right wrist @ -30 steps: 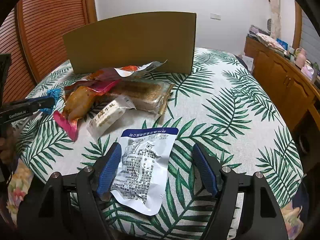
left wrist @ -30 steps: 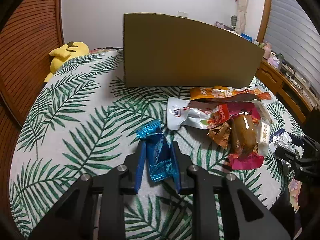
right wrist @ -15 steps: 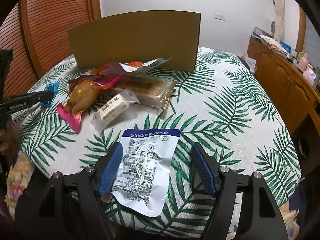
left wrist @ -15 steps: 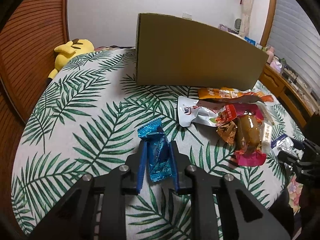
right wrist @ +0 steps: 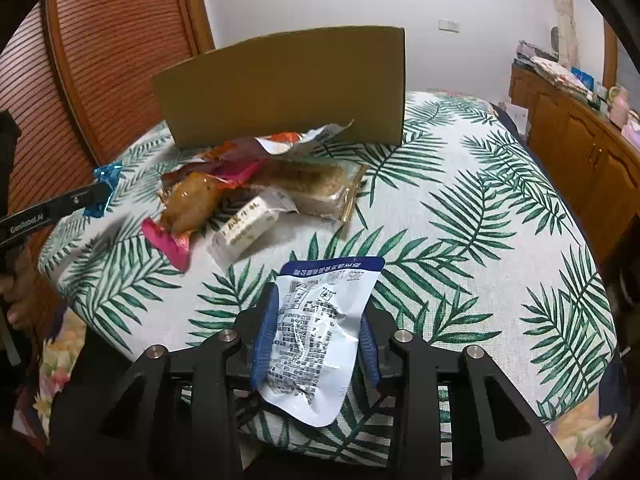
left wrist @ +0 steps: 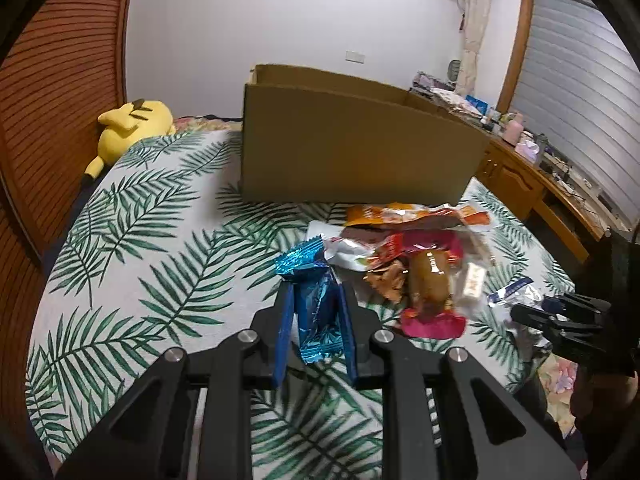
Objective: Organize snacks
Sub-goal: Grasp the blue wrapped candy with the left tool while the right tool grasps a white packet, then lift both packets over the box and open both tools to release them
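Between the blue pads of the left gripper point(left wrist: 316, 320) sits a blue foil candy point(left wrist: 316, 300), pinched at both sides and raised off the leaf-print cloth point(left wrist: 140, 248), its crimped end sticking out ahead of the tips. Over on the right, the right gripper point(right wrist: 316, 332) has narrowed onto a white pouch point(right wrist: 316, 328) with a blue top band, both pads pressing its crumpled sides near the table's front edge. Behind them a loose pile of snacks point(right wrist: 248, 188) lies on the cloth: a pink-ended wrapper, a pale bar, a clear pack of brown cake. Farther back stands an open cardboard box point(left wrist: 352, 144), upright, just beyond the pile. A yellow plush toy point(left wrist: 132, 124) lies at the far left.
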{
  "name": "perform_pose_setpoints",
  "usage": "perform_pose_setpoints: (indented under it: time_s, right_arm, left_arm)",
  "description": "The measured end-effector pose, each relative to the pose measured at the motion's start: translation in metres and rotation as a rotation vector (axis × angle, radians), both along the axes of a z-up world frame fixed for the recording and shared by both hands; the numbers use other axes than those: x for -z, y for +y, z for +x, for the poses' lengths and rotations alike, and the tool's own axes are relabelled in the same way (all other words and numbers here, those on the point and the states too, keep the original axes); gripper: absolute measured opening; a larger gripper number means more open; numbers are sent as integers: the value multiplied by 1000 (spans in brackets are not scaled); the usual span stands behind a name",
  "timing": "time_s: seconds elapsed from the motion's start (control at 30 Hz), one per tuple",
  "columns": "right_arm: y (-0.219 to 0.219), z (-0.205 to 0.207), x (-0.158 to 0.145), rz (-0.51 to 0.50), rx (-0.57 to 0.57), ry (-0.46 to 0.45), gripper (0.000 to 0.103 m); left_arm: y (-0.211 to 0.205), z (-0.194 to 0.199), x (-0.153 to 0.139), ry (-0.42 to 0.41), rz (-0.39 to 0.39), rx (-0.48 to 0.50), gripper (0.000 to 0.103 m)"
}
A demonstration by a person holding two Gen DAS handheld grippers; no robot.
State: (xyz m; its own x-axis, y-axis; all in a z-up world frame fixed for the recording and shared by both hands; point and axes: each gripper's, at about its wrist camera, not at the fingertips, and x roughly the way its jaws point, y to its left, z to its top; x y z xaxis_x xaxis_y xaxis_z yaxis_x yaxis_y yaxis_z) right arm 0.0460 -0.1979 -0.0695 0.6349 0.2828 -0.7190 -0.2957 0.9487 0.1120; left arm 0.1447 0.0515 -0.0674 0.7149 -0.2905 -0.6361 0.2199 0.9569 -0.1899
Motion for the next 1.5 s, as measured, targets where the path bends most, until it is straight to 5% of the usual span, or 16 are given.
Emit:
perform_pose_setpoints:
  time_s: [0.27, 0.5, 1.13, 1.5]
  right_arm:
    - [7, -4, -17, 22, -19, -44, 16]
    - [12, -5, -31, 36, -21, -74, 10]
    - [-21, -4, -51, 77, 29, -123, 10]
    - [-37, 13, -76, 94, 31, -143, 10]
  left_arm:
    - [-7, -12, -14, -40, -1, 33, 20]
    - [-7, -12, -18, -50, -10, 39, 20]
    - [-32, 0, -19, -61, -2, 80, 20]
    - [-44, 25, -47, -78, -6, 89, 20]
